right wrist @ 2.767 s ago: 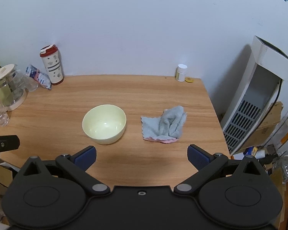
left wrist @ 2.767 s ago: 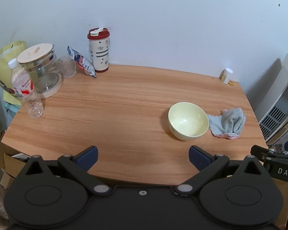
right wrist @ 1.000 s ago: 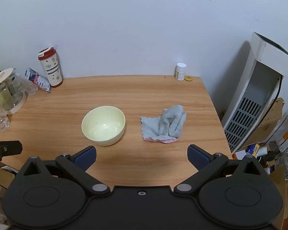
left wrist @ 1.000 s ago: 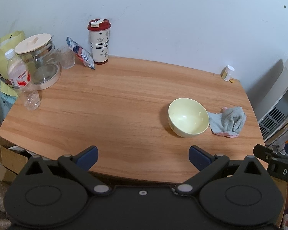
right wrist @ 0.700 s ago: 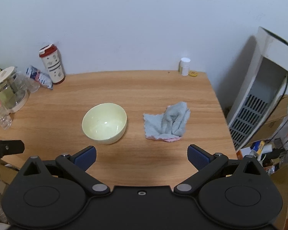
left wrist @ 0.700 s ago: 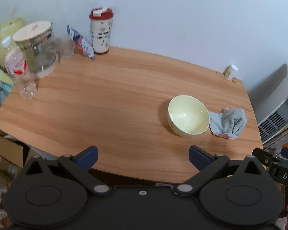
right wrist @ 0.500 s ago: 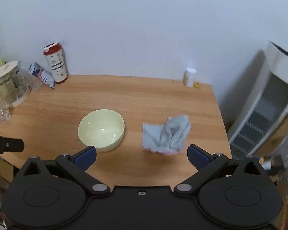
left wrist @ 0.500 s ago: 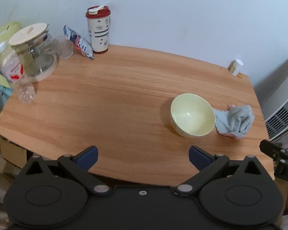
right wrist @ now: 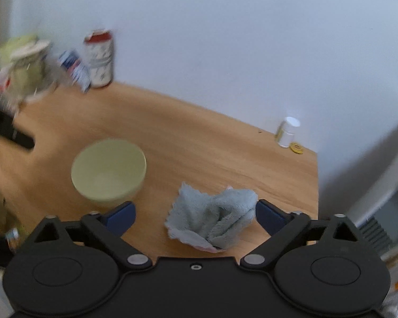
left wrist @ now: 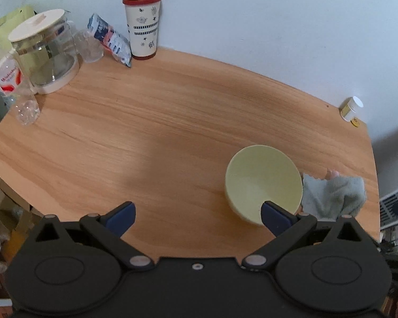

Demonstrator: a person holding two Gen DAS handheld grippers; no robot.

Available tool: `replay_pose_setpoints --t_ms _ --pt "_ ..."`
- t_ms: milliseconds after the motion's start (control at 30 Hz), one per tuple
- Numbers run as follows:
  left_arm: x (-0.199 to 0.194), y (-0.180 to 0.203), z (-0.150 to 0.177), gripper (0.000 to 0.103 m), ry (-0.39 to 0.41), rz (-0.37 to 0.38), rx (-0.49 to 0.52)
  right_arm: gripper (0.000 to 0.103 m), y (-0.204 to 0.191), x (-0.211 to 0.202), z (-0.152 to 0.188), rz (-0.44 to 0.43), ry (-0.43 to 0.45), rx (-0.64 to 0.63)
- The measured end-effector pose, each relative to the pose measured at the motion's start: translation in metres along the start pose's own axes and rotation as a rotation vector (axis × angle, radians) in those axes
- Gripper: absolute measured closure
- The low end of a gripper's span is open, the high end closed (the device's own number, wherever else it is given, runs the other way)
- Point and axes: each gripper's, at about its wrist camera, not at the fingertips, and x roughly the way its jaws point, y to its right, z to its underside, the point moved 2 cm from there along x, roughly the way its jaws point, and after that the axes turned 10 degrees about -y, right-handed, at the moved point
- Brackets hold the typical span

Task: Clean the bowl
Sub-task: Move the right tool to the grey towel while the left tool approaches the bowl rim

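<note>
Pale-green bowl by spread left gripper's right finger — cloth between wide-apart right gripper fingers

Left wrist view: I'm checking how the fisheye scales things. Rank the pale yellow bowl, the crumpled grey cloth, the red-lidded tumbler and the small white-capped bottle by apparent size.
1. Pale yellow bowl, nearest the lens.
2. Crumpled grey cloth and red-lidded tumbler: too alike to rank; the cloth is nearer.
3. Small white-capped bottle, clearly smallest.
</note>
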Motion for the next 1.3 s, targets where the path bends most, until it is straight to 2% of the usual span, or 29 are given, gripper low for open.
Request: replay_pose_setpoints --t_ms 67,100,167,300,367,500,533,600,700,733,800,900,1000,1300 --pt "0.008 0.008 -0.002 0.0 0.008 -0.039 0.001 0.019 0.006 0.013 0.001 -0.023 -0.015 -0.036" --pt "0.012 0.011 -0.003 0.0 0.008 -0.054 0.004 0.025 0.01 0.02 0.002 -0.034 -0.023 -0.055" --pt "0.021 0.016 -0.004 0.0 0.004 -0.08 0.011 0.026 0.015 0.035 0.001 -0.055 -0.046 -0.09" --pt "0.04 0.021 -0.008 0.0 -0.024 -0.08 0.034 0.029 0.019 0.055 0.0 -0.062 -0.075 -0.137" --pt "0.049 0.021 -0.011 0.0 -0.042 -0.08 0.044 0.029 0.022 0.065 0.0 -0.035 -0.075 -0.164" --pt "0.066 0.019 -0.02 0.0 -0.066 -0.065 0.063 0.029 0.02 0.071 -0.001 -0.07 -0.065 -0.208" --pt "0.071 0.018 -0.022 0.0 -0.072 -0.061 0.068 0.029 0.014 0.071 -0.001 -0.059 -0.05 -0.267" --pt "0.079 0.016 -0.027 0.0 -0.085 -0.053 0.078 0.029 0.01 0.073 -0.001 -0.054 -0.049 -0.306" --pt "0.091 0.014 -0.034 0.0 -0.082 -0.072 0.104 0.034 0.005 0.088 -0.002 -0.026 -0.092 -0.361" --pt "0.093 0.015 -0.036 0.0 -0.077 -0.067 0.126 0.038 0.004 0.093 -0.002 -0.031 -0.112 -0.368" --pt "0.098 0.016 -0.039 0.0 -0.069 -0.053 0.178 0.039 0.003 0.1 -0.002 -0.034 -0.139 -0.375" --pt "0.107 0.022 -0.042 0.0 -0.073 0.003 0.329 0.042 0.002 0.107 0.0 -0.008 -0.176 -0.39" --pt "0.112 0.02 -0.043 0.0 -0.052 0.048 0.39 0.043 0.003 0.111 0.0 -0.037 -0.202 -0.331" --pt "0.122 0.011 -0.047 0.001 -0.111 0.153 0.389 0.042 0.004 0.11 -0.003 -0.048 -0.23 -0.24"
